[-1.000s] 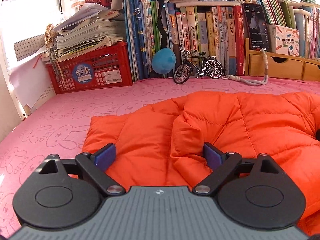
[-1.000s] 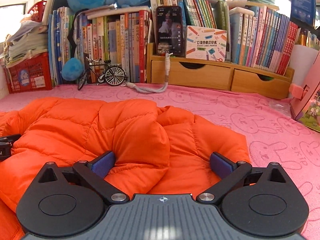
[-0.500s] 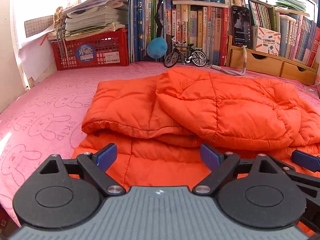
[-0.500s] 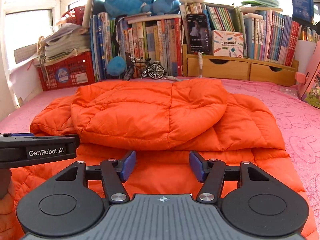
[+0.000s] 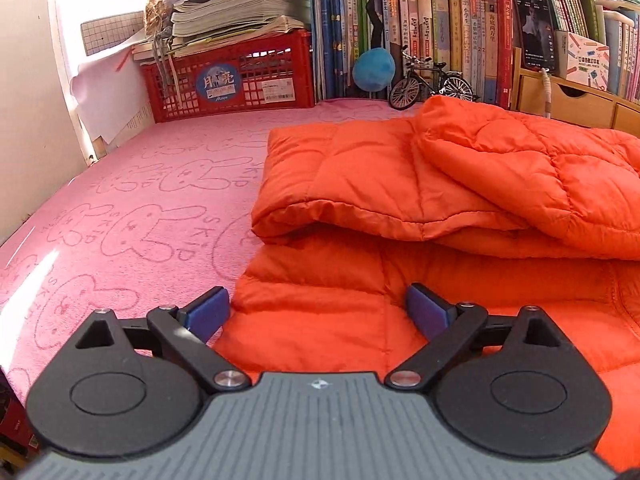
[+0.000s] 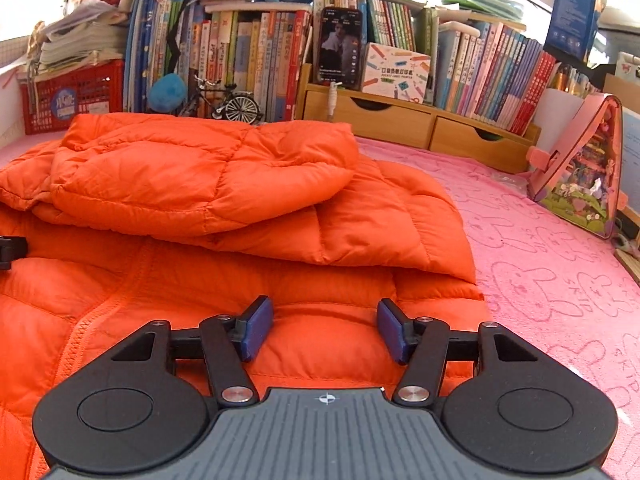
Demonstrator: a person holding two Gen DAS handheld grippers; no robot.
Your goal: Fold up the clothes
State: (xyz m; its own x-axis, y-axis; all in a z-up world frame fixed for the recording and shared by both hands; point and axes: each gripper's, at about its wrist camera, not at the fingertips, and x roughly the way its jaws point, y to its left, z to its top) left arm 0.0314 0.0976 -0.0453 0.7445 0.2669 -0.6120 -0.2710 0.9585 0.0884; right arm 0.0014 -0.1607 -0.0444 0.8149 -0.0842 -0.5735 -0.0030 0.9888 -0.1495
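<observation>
1. Orange puffer jacket lies on the pink rabbit-print cover, its far part doubled toward the grippers over the near part; a second ago that doubled layer was bunched up right between both pairs of fingers, so the fold looks newly laid.
2. Left gripper has drawn back from the fold to the jacket's near left edge; its jaws have just been opening and stand wide, nothing gripped, the left fingertip over the cover and the right over fabric.
3. Right gripper hangs over the near right part of the jacket, beside the zip; its jaws have just been closing to about half-way; a puff of fabric sits between them, but the pads do not seem to pinch it.
4. By my judgement one fold is done; the near hem probably needs grasping next.
5. Beyond the jacket stand a model bicycle, a red crate and rows of books.
</observation>
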